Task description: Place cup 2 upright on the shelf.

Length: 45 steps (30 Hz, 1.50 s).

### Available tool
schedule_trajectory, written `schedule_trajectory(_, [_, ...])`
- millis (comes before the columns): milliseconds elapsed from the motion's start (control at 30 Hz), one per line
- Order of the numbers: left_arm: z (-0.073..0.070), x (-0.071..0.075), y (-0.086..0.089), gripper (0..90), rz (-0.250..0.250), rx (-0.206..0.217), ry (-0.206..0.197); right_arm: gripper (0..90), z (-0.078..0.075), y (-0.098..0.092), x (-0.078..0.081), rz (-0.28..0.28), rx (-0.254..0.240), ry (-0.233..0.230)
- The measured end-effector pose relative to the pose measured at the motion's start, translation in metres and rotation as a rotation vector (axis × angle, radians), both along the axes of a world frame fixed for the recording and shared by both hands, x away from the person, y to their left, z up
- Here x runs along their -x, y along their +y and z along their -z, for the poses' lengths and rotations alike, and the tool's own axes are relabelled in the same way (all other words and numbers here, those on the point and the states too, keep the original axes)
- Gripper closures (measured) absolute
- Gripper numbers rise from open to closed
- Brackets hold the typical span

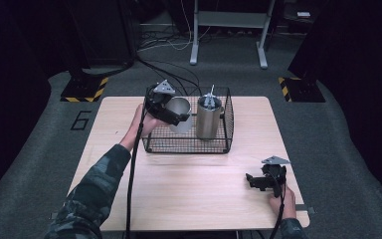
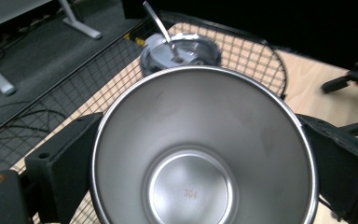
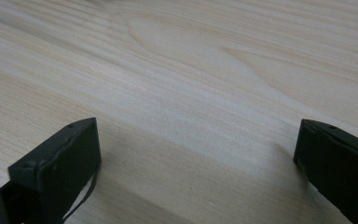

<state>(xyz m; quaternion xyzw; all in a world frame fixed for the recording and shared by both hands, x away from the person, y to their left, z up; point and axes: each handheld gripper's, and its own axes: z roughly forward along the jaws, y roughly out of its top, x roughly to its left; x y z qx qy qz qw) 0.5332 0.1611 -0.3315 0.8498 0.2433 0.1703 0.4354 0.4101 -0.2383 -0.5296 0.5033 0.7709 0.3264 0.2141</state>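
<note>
1. The open steel cup point(image 1: 180, 114) is tilted inside the left half of the wire basket point(image 1: 189, 145), clamped between the jaws of the left gripper point(image 1: 171, 113).
2. Just right of it stands a lidded steel tumbler point(image 1: 208, 119) with a straw.
3. The right gripper point(image 1: 252, 180) rests at the near right of the wooden table point(image 1: 199, 189), jaws spread apart and empty.

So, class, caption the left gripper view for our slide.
Left gripper clamps an empty steel cup above the wire basket, beside a lidded tumbler.
</note>
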Motion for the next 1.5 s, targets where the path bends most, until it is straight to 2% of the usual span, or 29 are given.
schedule_trajectory(100, [0.002,-0.007,0.002,6.1,-0.015,-0.018,0.002,0.0,0.0,0.0,0.0,-0.001,-0.001,0.0])
schedule_trajectory(167, [0.008,-0.013,0.004,6.1,-0.035,-0.009,0.015,0.0,0.0,0.0,0.0,-0.001,-0.001,0.001])
schedule_trajectory(233, [0.012,-0.018,0.006,6.1,-0.046,-0.019,0.03,0.0,0.0,0.0,0.0,-0.003,0.001,0.001])
schedule_trajectory(300, [0.016,-0.022,0.006,6.1,-0.063,-0.016,0.029,0.0,0.0,0.0,0.0,-0.005,0.001,0.001])
schedule_trajectory(400, [0.02,-0.026,0.005,6.2,-0.063,-0.003,0.037,0.0,0.0,0.0,0.0,-0.007,0.001,-0.001])
schedule_trajectory(500, [0.023,-0.029,0.0,6.1,-0.065,-0.032,0.028,0.0,0.0,0.0,0.0,-0.007,0.001,0.0])
schedule_trajectory(600, [0.025,-0.033,-0.002,6.2,-0.068,-0.034,0.043,0.0,0.0,0.0,0.001,-0.006,-0.001,-0.007])
schedule_trajectory(700, [0.029,-0.036,-0.004,6.2,-0.075,-0.056,0.036,0.0,0.0,0.0,0.001,-0.007,-0.001,-0.005])
schedule_trajectory(767, [0.034,-0.039,-0.004,6.1,-0.083,-0.039,0.062,0.0,0.0,0.0,0.001,-0.009,-0.002,-0.006])
schedule_trajectory(800, [0.035,-0.041,-0.004,6.1,-0.083,-0.047,0.067,0.0,0.0,0.0,0.001,-0.01,0.0,-0.007])
schedule_trajectory(900, [0.036,-0.043,-0.007,6.2,-0.087,-0.067,0.048,0.0,0.0,0.0,0.001,-0.01,-0.002,-0.005])
schedule_trajectory(1000, [0.04,-0.045,-0.009,6.1,-0.086,-0.054,0.068,0.0,0.0,0.0,0.001,-0.012,0.0,-0.007])
schedule_trajectory(1100, [0.042,-0.046,-0.012,6.1,-0.09,-0.071,0.058,0.0,0.0,0.0,0.001,-0.011,-0.002,-0.004])
schedule_trajectory(1167, [0.044,-0.048,-0.011,6.1,-0.09,-0.074,0.074,0.0,0.0,0.0,0.001,-0.016,0.0,-0.006])
schedule_trajectory(1500, [0.058,-0.058,-0.012,6.1,-0.114,-0.103,0.096,0.0,0.0,0.0,0.001,-0.018,0.002,-0.005])
